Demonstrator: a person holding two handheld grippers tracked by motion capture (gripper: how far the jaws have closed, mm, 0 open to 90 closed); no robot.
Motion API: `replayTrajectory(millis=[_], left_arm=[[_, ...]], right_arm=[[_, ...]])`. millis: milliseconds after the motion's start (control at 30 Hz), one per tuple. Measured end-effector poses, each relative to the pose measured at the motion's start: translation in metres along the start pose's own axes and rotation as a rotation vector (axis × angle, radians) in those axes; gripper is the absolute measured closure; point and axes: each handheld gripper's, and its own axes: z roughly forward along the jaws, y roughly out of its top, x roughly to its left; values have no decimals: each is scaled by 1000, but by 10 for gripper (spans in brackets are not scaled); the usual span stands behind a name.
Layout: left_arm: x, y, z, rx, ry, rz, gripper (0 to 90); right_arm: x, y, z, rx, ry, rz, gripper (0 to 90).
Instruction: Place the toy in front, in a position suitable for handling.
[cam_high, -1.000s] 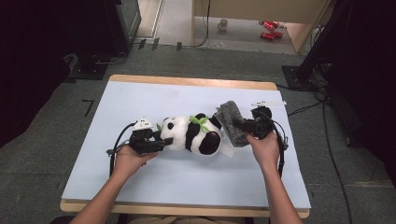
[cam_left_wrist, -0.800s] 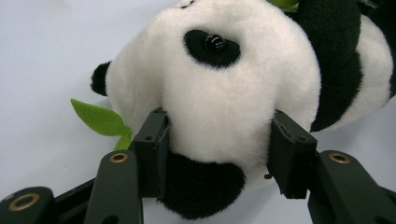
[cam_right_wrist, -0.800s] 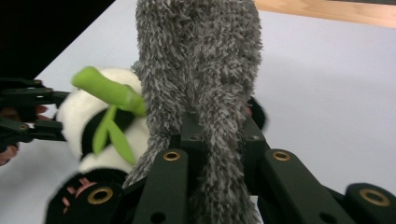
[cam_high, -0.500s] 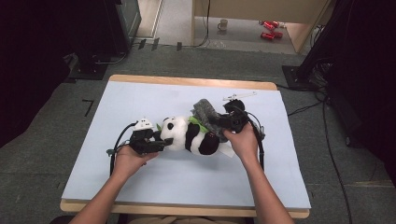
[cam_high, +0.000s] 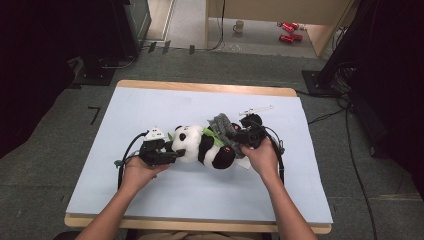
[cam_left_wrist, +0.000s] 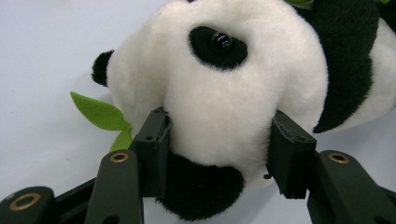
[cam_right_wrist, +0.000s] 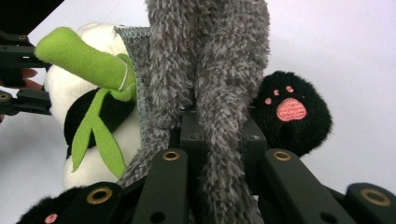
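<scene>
A black and white plush panda (cam_high: 202, 148) lies on its back across the middle of the light blue table (cam_high: 150, 105), holding a green felt bamboo sprig (cam_right_wrist: 88, 70). My left gripper (cam_high: 167, 152) is shut on the panda's head (cam_left_wrist: 219, 93), its pads pressed into the white fur on both sides. My right gripper (cam_high: 235, 136) is shut on a grey fuzzy cloth (cam_right_wrist: 219, 93), which drapes over the panda's belly beside a black foot with a pink paw print (cam_right_wrist: 289, 109). The same grey cloth (cam_high: 222, 125) bunches above the panda's lower body.
A thin white strip (cam_high: 256, 109) lies on the table behind my right gripper. Beyond the far edge, a mug (cam_high: 240, 25) and red items (cam_high: 287, 31) sit on the floor. Dark equipment and cables stand at both sides.
My right gripper has carried the grey cloth leftward and slightly down, from beside the panda onto its lower body. The left gripper and the panda's head have stayed put.
</scene>
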Motion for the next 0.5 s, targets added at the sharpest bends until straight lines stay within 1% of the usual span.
replayTrajectory(millis=[200, 400, 500], left_arm=[[2, -1, 0, -2, -9, -23, 474], [2, -1, 1, -2, -10, -23, 474], [3, -1, 1, 0, -10, -22, 475]], right_arm=[[-2, -5, -2, -5, -6, -23, 778], [-9, -15, -6, -24, 18, 11, 779], [-10, -18, -6, -37, 25, 4, 779]])
